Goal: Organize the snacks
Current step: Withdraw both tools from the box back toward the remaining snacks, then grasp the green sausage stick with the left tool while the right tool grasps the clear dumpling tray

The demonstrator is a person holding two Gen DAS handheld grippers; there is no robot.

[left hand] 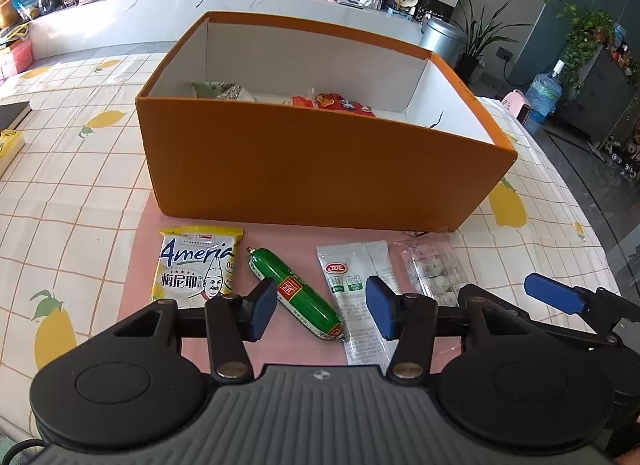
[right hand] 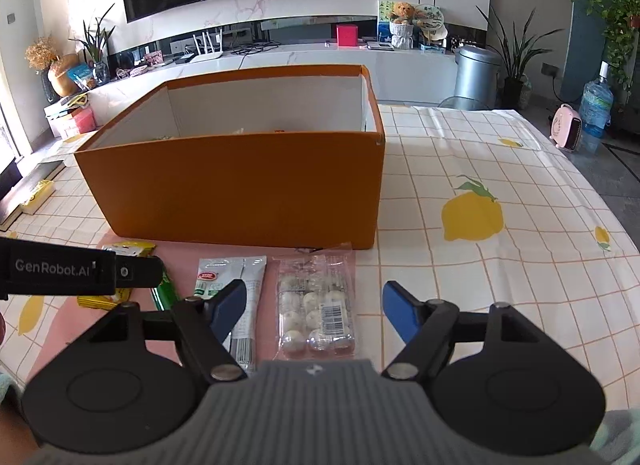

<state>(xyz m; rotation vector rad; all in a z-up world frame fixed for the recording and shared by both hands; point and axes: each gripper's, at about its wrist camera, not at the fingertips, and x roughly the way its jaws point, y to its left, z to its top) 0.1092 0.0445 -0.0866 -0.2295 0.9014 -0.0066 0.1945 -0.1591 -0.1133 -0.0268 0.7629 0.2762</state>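
Observation:
An open orange box [left hand: 320,169] [right hand: 240,185] stands on the table with a red packet [left hand: 336,103] and a greenish packet [left hand: 220,91] inside. In front of it, on a pink mat [left hand: 140,265], lie a yellow biscuit packet [left hand: 198,269], a green sausage [left hand: 296,291], a white-grey sachet [left hand: 356,285] [right hand: 232,273] and a clear pack of white balls [left hand: 434,273] [right hand: 316,305]. My left gripper [left hand: 322,307] is open just above the sausage, which lies between its pads. My right gripper [right hand: 316,311] is open over the clear pack, pads apart from it.
A lemon-print checked tablecloth [right hand: 472,217] covers the table. A dark book [left hand: 12,113] and a yellow object [left hand: 8,145] lie at the table's left edge. The table's right edge drops to the floor, where a water bottle [right hand: 596,105] and a bin [right hand: 476,73] stand.

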